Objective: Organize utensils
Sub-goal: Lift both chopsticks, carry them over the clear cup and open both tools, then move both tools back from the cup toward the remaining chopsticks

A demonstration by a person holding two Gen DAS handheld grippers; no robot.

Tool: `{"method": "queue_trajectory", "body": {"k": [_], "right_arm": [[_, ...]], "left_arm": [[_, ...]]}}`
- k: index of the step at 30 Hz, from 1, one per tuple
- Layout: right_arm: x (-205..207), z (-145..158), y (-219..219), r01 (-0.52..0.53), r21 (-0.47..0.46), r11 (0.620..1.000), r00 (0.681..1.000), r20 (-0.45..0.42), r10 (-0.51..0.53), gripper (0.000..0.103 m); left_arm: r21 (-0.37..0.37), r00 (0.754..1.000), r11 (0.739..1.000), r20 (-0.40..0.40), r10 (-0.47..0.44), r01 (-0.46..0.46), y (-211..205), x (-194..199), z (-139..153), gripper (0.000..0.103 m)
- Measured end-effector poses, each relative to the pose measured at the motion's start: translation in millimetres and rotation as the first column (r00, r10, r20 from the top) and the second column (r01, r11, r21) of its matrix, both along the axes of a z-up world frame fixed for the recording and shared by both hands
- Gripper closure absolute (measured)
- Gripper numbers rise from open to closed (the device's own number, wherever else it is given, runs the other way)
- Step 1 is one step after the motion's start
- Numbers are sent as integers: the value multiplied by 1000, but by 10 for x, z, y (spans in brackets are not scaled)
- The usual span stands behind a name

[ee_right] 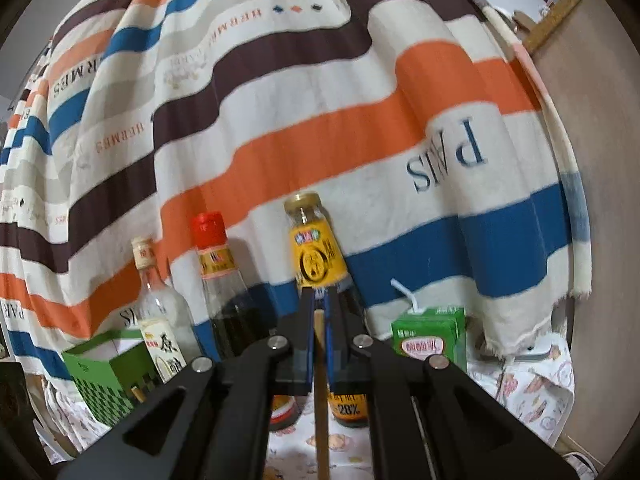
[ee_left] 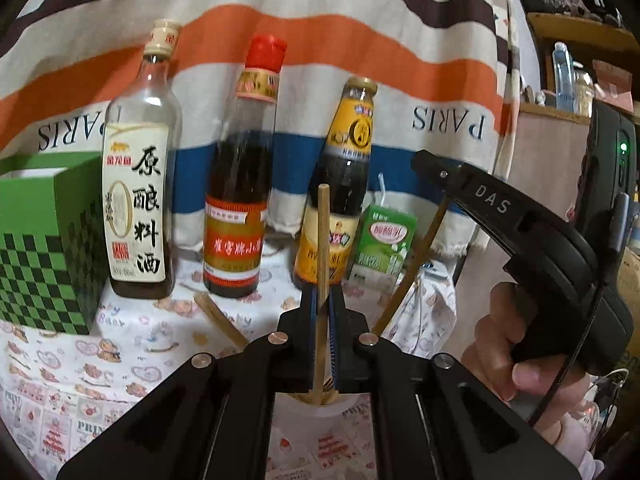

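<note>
Both claws are pinching chopsticks. Left claw [ee_left: 323,300] has its jaws pressed together on an upright wooden chopstick [ee_left: 322,264], whose lower end dips into a white cup [ee_left: 316,410] holding more sticks, just below the claw. Right claw [ee_right: 319,320] grips a second chopstick [ee_right: 320,400] the same way — seen from the left camera, that stick [ee_left: 412,264] slants down toward the cup. Another chopstick [ee_left: 220,320] lies on the patterned tablecloth [ee_left: 132,348]. Behind stand three sauce bottles [ee_left: 240,184], a green box [ee_left: 44,240] and a green drink carton [ee_left: 384,248] — all before a striped cloth [ee_left: 320,40].
</note>
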State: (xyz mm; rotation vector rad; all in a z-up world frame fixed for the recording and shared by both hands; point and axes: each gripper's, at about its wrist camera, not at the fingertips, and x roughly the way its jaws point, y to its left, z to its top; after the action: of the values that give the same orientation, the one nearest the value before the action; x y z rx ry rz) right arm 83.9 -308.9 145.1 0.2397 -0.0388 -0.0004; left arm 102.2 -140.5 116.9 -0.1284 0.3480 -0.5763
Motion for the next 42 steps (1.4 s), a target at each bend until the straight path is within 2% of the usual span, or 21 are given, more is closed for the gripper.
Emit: {"method": "queue_trajectory", "body": {"k": [4,9,18,26,29,30,31,32,33,34,37,42], "right_arm": [[69,-88,3,-8,-21,1000,998,-55,6,99],[161,-246,133,-28,-135,990,991,-132,10,99],[331,-469,107,-67,-123,990,968,-248,35,99],[286,-458,159,-85,-142,986,961,-272,44,99],[211,-436,188,-90,-158,983,960,-275,44,96],[185,-426,197,-96,-165,982,958,-283,46,91],[150,-413,204,-103,-168,980,956,-288,51,86],[124,-404,206,-108,-169,980,956,-289,55,73],[70,-384,199,-116,-165,979,957,-284,65,66],[30,-364,193,-119,-162,980,957,-282,70,65],[-119,-295,165,-129,-134,983,957,-277,88,56],[-421,-226,129,-120,-109,987,967,-237,91,41]], "left_arm": [[10,1000,1000,-31,4,-4,0,82,-88,98],[8,996,1000,-93,11,-10,30,196,-234,98],[37,991,999,-132,10,-5,2,275,-365,98],[67,993,998,-120,12,-4,24,192,-294,97],[72,991,997,-132,23,-14,34,218,-290,96],[71,990,997,-136,31,-22,47,220,-284,96],[60,990,998,-136,29,-21,77,206,-270,92],[53,991,998,-128,31,-25,106,184,-250,79],[53,993,998,-113,45,-39,135,148,-222,69],[50,994,997,-93,61,-56,167,106,-188,52],[56,996,996,-45,76,-74,270,-22,-85,49],[75,989,987,36,141,-143,500,-277,44,33]]}}
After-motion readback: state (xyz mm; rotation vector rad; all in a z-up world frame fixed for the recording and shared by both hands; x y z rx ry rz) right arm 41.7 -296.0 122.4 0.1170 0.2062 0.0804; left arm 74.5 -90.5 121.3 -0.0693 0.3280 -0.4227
